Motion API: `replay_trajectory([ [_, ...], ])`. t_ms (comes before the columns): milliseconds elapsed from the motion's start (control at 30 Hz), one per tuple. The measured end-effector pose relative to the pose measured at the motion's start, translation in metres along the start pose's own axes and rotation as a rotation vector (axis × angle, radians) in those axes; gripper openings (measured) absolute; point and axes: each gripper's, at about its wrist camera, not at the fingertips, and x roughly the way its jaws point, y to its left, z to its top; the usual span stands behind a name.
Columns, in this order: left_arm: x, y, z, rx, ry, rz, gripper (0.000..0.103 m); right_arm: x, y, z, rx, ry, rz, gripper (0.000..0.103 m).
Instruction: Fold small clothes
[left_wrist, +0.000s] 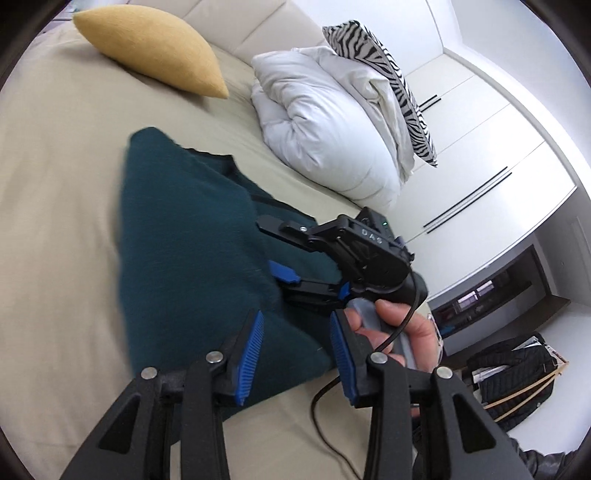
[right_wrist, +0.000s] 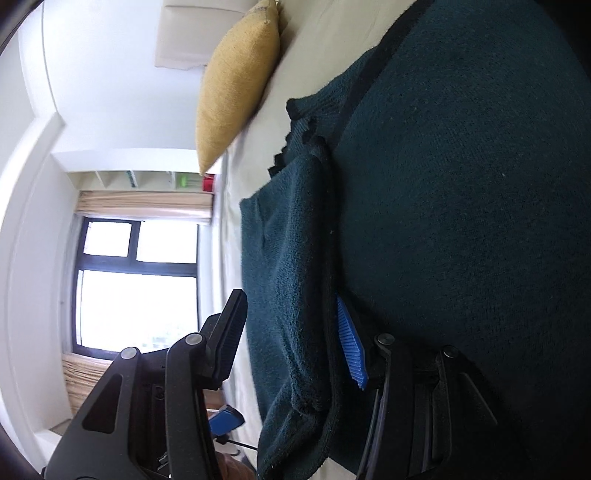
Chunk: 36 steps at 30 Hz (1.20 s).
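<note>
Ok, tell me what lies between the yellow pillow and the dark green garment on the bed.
Only bare beige sheet. The left wrist view shows an open stretch of it between the yellow pillow and the dark green garment, with nothing lying on it.

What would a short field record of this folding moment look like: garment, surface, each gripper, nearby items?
garment: dark green knit sweater, partly folded, lying flat
surface: beige bed sheet
left gripper: open, nothing pinched
right gripper: sweater fold between its jaws; grip unclear
nearby: yellow cushion, white duvet, zebra-print pillow
</note>
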Motion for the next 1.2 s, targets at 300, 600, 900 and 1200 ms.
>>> replay_trajectory([
  [300, -0.016, 0.025, -0.016, -0.057, 0.004, 0.029, 0.040, 0.030, 0.035, -0.006, -0.189, 0.018, -0.283, 0.011],
  [600, -0.008, 0.011, -0.016, -0.030, 0.019, 0.023, 0.040, -0.043, 0.038, 0.012, -0.259, -0.061, -0.365, 0.010],
  [900, 0.017, -0.010, -0.019, 0.011, 0.068, 0.028, 0.040, -0.139, -0.011, 0.030, -0.205, -0.132, -0.463, 0.010],
  [1200, 0.043, -0.038, -0.012, 0.075, 0.091, 0.063, 0.043, -0.149, -0.032, 0.028, -0.165, -0.175, -0.418, 0.010],
])
